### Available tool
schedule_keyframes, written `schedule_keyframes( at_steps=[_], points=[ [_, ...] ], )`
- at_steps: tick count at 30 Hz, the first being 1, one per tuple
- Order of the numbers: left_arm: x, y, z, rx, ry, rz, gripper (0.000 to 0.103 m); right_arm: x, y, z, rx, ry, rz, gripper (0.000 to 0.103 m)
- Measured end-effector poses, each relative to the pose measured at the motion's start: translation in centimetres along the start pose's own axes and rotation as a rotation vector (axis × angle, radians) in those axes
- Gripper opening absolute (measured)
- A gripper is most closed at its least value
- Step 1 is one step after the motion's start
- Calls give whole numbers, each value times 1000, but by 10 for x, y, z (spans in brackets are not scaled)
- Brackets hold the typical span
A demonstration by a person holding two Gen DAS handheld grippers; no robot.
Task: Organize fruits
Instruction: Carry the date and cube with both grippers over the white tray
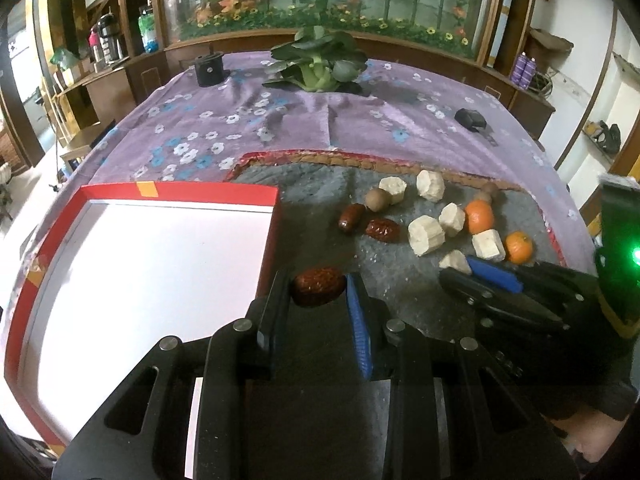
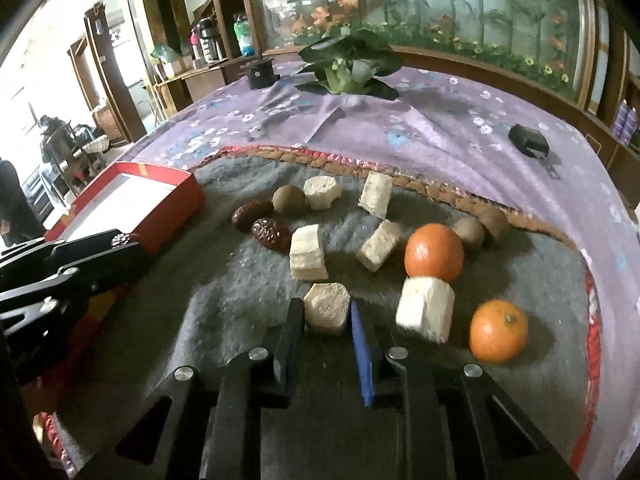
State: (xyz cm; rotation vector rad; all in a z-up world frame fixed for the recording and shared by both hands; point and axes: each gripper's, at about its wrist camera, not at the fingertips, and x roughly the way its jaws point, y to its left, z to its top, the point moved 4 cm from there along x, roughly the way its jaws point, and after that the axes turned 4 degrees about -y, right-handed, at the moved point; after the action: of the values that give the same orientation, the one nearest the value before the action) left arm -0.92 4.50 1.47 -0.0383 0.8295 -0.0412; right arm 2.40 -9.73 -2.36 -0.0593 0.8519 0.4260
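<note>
Date sits clamped in left claw beside box.

Right gripper clamped on a pale chunk — oranges just beyond, on grey mat.

Both wrist views close, angled down; share grey mat, fruit.
</note>
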Motion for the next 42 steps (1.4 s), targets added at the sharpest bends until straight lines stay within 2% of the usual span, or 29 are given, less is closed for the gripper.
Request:
schedule_keyframes(
  at_steps=[12,22,32,42],
  points=[
    [-26,10,-2,-14,-36,29,28,-38,36,-4,-32,-56,64,23],
    [-38,60,-2,-56,-43,104,28,-43,92,21,-101,-84,167,23],
    [-17,134,1,-161,26,171,28,-9,157,48,-214,-51,245,22],
    [12,162,-5,-232,114,201,28,51,189,49,-272,50,276,22]
  ],
)
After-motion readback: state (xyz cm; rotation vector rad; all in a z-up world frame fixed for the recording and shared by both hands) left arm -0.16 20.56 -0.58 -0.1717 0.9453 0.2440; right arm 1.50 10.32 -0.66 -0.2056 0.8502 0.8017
